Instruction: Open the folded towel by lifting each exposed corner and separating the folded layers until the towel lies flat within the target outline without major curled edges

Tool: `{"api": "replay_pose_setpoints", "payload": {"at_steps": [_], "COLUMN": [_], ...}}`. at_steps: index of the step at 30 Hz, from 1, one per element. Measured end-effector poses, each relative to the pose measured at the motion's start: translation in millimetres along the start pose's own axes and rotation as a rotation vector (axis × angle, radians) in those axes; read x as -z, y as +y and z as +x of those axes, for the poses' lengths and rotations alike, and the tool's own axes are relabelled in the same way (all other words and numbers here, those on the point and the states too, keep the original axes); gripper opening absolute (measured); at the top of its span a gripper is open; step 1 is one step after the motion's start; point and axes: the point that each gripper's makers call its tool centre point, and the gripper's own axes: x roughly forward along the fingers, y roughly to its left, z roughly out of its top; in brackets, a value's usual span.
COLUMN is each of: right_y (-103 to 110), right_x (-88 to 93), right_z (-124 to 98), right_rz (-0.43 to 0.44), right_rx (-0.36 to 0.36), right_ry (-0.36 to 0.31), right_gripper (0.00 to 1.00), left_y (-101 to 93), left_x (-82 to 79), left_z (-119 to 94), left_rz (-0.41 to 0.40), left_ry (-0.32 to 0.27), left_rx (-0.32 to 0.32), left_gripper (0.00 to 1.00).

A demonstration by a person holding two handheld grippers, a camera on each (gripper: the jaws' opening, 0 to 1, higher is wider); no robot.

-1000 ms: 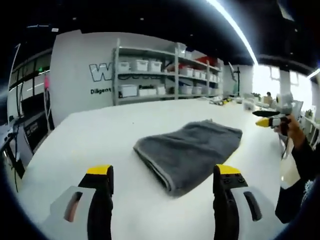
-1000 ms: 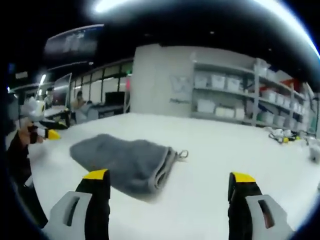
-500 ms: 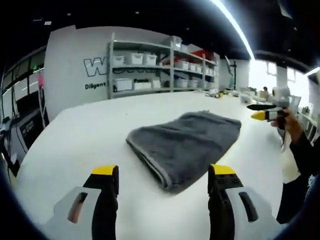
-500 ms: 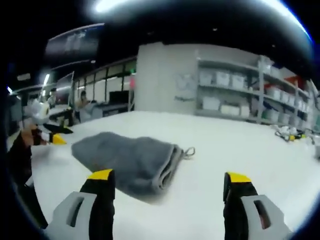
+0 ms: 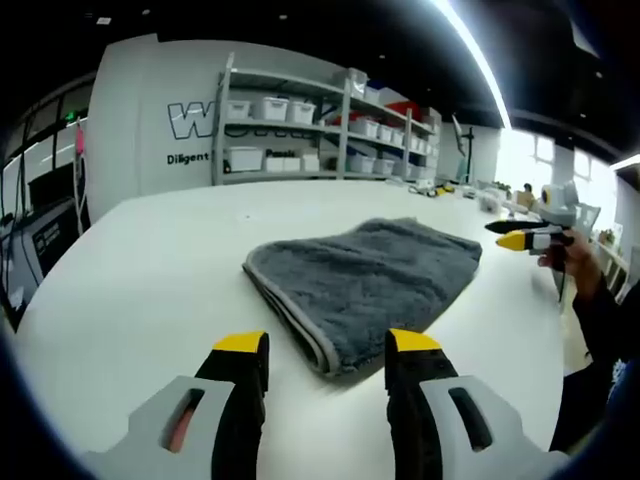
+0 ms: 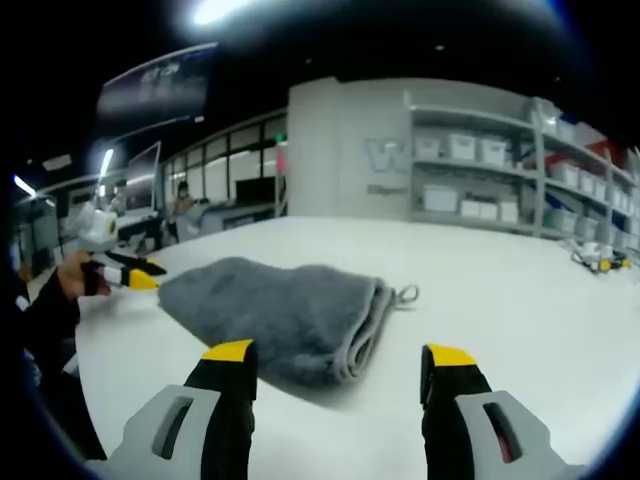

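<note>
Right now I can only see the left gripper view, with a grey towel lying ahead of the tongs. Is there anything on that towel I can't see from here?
Observer: Yes. The right gripper view shows a small hanging loop at one corner of the towel, lying on the white table.
Operator: Are the other tongs gripping anything?
Observer: No. The right tongs stand wide open with nothing between them, short of the towel's thick folded edge.
Operator: Can you see my own tongs from over there?
Observer: Yes. The left tongs are held in a hand off the towel's other end, not touching the cloth.
</note>
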Motion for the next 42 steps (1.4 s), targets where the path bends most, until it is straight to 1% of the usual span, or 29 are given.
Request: {"api": "replay_pose_setpoints", "payload": {"at_steps": [3, 6, 11, 16, 18, 21, 26, 29, 34, 37, 40, 42], "right_y": [1, 2, 1, -2, -3, -1, -1, -7, -11, -15, -16, -16], "right_x": [-2.9, -4.7, 1.5, 4.6, 5.6, 6.9, 8.2, 10.2, 15.1, 18.7, 19.2, 21.3], "right_z": [3, 5, 10, 13, 15, 19, 27, 31, 35, 39, 43, 45], "right_rz": [-0.012, -0.015, -0.015, -0.029, -0.019, -0.018, -0.047, -0.07, -0.066, -0.052, -0.047, -0.057], "right_rx": [-0.004, -0.005, -0.004, 0.009, 0.017, 0.015, 0.029, 0.05, 0.053, 0.056, 0.06, 0.058], "right_ry": [-0.007, -0.013, 0.01, 0.029, 0.042, 0.056, 0.073, 0.083, 0.102, 0.117, 0.125, 0.136], "right_gripper": [0.56, 0.53, 0.49, 0.4, 0.38, 0.32, 0.3, 0.27, 0.25, 0.26, 0.25, 0.23], "left_y": [2.7, 1.5, -0.1, -0.4, -1.3, -2.7, 0.0, 0.5, -0.5, -1.1, -2.7, -3.5], "left_x": [1.3, 1.0, 2.4, 4.3, 5.5, 7.9, 8.0, 7.9, 10.1, 10.8, 10.5, 10.7], "left_z": [4, 4, 5, 8, 9, 10, 10, 10, 11, 12, 13, 13], "left_rz": [-0.029, -0.04, -0.04, -0.038, -0.037, -0.034, -0.04, -0.046, -0.054, -0.056, -0.05, -0.049], "left_ry": [-0.001, -0.004, 0.002, 0.011, 0.015, 0.024, 0.024, 0.025, 0.035, 0.038, 0.037, 0.038], "left_rx": [-0.013, -0.006, 0.004, 0.005, 0.008, 0.013, 0.008, 0.01, 0.019, 0.024, 0.032, 0.035], "left_gripper": [0.44, 0.41, 0.39, 0.37, 0.37, 0.37, 0.35, 0.34, 0.32, 0.29, 0.27, 0.26]}}
